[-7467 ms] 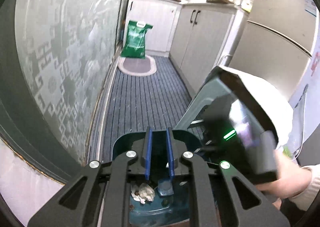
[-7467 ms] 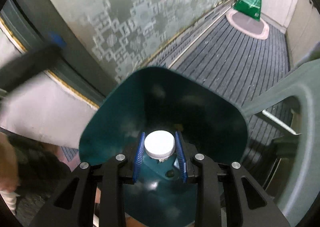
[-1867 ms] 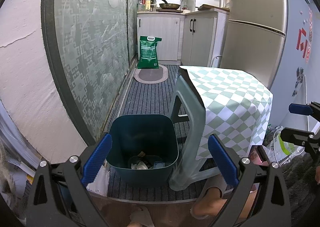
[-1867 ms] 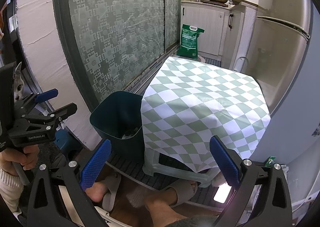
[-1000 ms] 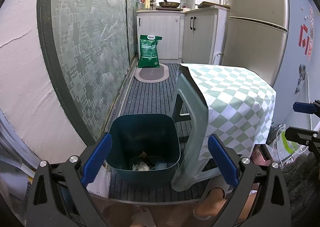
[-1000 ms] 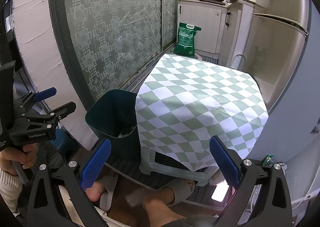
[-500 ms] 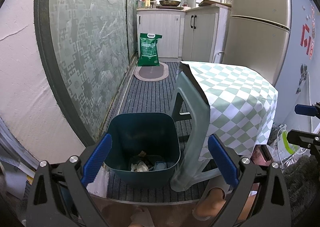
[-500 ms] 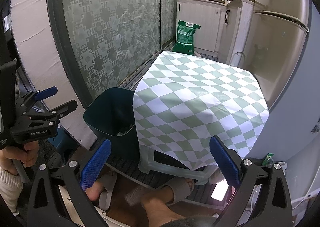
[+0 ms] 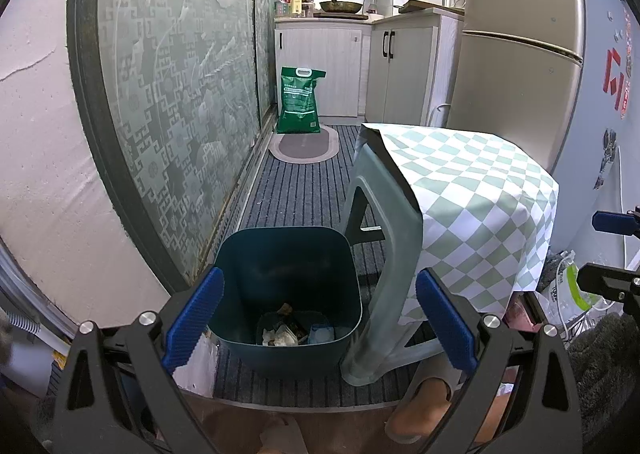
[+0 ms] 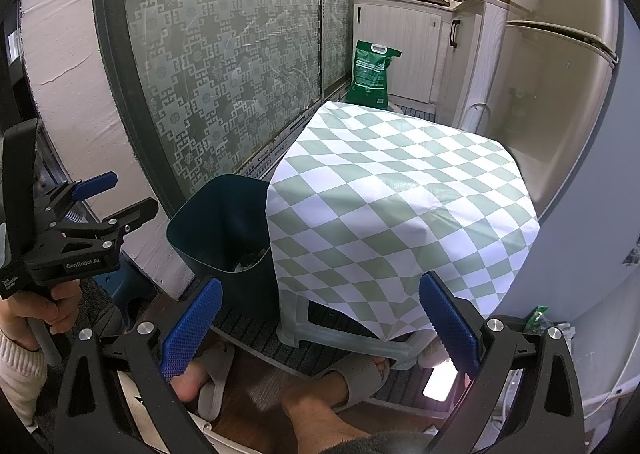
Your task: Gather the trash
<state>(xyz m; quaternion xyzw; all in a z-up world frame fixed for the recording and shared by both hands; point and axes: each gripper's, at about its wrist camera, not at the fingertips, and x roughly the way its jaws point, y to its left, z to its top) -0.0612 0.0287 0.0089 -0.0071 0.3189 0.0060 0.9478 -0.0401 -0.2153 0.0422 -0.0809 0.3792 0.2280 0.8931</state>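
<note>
Reading "GenRobot.AI" in white is possible on the left gripper (image 10: 94, 200) body, held by a hand (image 10: 38, 310) at the right wrist view's edge; smaller print beside it is illegible. Both grippers stand wide apart and empty, the right gripper (image 10: 320, 328) included. One dark teal bin (image 9: 288, 254) sits on the striped floor mat (image 9: 296, 190), touching a stool under a checked cloth (image 9: 480, 194). Crumpled trash (image 9: 286, 332) lies at its bottom, pieces too jumbled to count. A green sack (image 9: 300, 102) bears unreadable print.
</note>
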